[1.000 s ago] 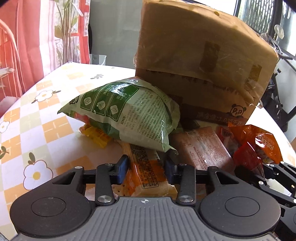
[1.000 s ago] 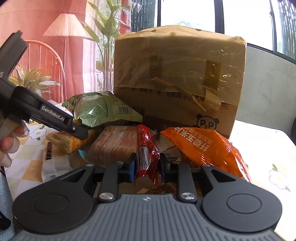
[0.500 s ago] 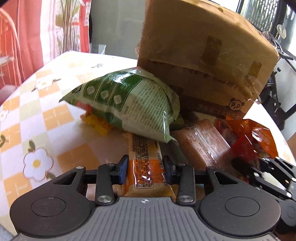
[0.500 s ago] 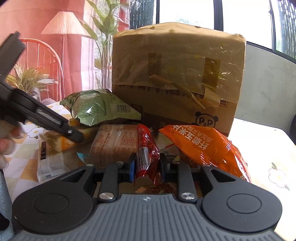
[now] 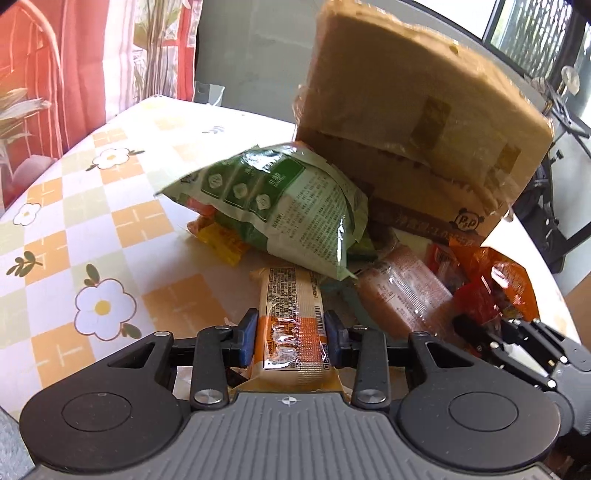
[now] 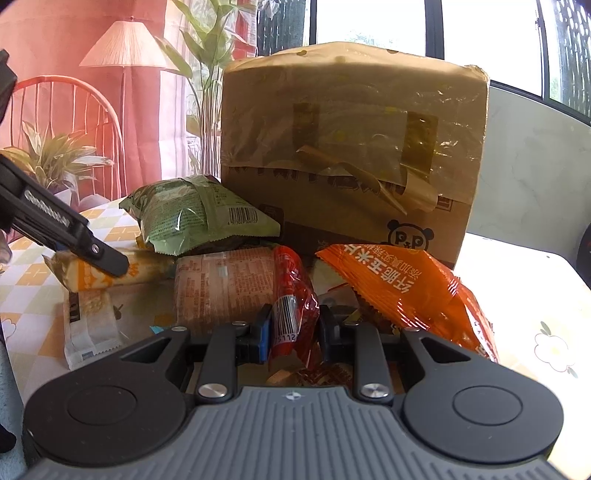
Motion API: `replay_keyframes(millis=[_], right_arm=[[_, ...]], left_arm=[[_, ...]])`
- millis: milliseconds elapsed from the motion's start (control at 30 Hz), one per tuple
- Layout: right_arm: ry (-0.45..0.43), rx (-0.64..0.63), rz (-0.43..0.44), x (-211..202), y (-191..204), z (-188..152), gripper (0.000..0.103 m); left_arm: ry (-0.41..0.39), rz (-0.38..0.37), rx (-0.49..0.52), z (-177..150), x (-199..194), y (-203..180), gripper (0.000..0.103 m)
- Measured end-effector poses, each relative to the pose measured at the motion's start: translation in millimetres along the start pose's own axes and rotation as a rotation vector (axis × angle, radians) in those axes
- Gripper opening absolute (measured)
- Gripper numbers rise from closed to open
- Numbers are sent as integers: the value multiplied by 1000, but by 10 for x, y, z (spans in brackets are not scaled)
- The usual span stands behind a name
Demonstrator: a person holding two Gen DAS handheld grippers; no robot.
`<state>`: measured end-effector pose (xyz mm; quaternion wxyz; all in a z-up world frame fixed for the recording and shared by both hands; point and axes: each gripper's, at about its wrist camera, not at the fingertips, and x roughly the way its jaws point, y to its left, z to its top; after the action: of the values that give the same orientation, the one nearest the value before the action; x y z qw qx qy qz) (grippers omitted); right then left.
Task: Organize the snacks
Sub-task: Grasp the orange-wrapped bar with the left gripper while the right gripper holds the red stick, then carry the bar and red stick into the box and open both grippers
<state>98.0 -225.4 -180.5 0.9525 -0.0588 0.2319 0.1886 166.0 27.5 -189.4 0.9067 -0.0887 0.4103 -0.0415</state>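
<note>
**Both grippers pinch snacks at the pile's near edge**

The left gripper (image 5: pixel 291 334) clamps an orange-and-cream snack bar (image 5: pixel 290 314), whose far end lies just beside the green bag (image 5: pixel 280 206). The right gripper (image 6: pixel 293 330) pinches a red packet (image 6: pixel 293 295) between the pink pack (image 6: pixel 225 288) and orange bag (image 6: pixel 406 291). The cardboard box (image 6: pixel 351 147) walls the frame's upper centre. Bare table (image 5: pixel 92 221) spreads lower left.

A home living or dining corner is shown. A table (image 5: pixel 122 229) covered in a flowered check cloth is seen, with a floor lamp (image 6: pixel 123 46), a red wire chair (image 6: pixel 74 107), potted plants (image 6: pixel 55 162) and large windows (image 6: pixel 369 22) behind.
</note>
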Motion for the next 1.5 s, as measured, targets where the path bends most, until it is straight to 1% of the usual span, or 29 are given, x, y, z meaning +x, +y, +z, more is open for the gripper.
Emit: replay_keyframes(millis=[200,300,400,467,667,933,1033,1133,1233,1300,1367,1433,1500], right_arm=[[23,-12,-17,12,34,-4,26],[33,-19,-33,1,67,6,26],[40,-15,-28,-41,72,30,25],[25,-19,-23,-100,71,67,25],[-53,-18,-16,-287,42,267,25],[-84,35,-6,-319,-37,462,25],[-107,26,3,-344,-99,632,25],[-153,4,5,-362,-213,907,25],[-201,-12,-6,-358,-356,1236,25],[-239,-6,-11,-340,-475,1459,25],[-265,2,-24,-288,-594,1667,25],[-278,-2,-47,-188,-692,1864,25],[-260,-3,-77,-26,-790,2021,25]], left_arm=[[-5,-32,-30,-22,-167,87,39],[-33,-37,-24,-23,-275,110,39],[-71,-34,-18,-12,-397,129,39],[-92,-34,-9,-14,-467,121,39],[-159,-39,11,16,-630,100,39],[-262,-27,74,138,-757,11,39],[-302,-28,116,284,-775,-51,39],[-342,-35,140,537,-770,-131,39],[-415,-23,135,809,-767,-242,39],[-446,-44,125,1001,-739,-340,39],[-481,-54,138,1181,-720,-468,39],[-515,-63,172,1373,-685,-636,39],[-523,-85,184,1589,-592,-791,39]])
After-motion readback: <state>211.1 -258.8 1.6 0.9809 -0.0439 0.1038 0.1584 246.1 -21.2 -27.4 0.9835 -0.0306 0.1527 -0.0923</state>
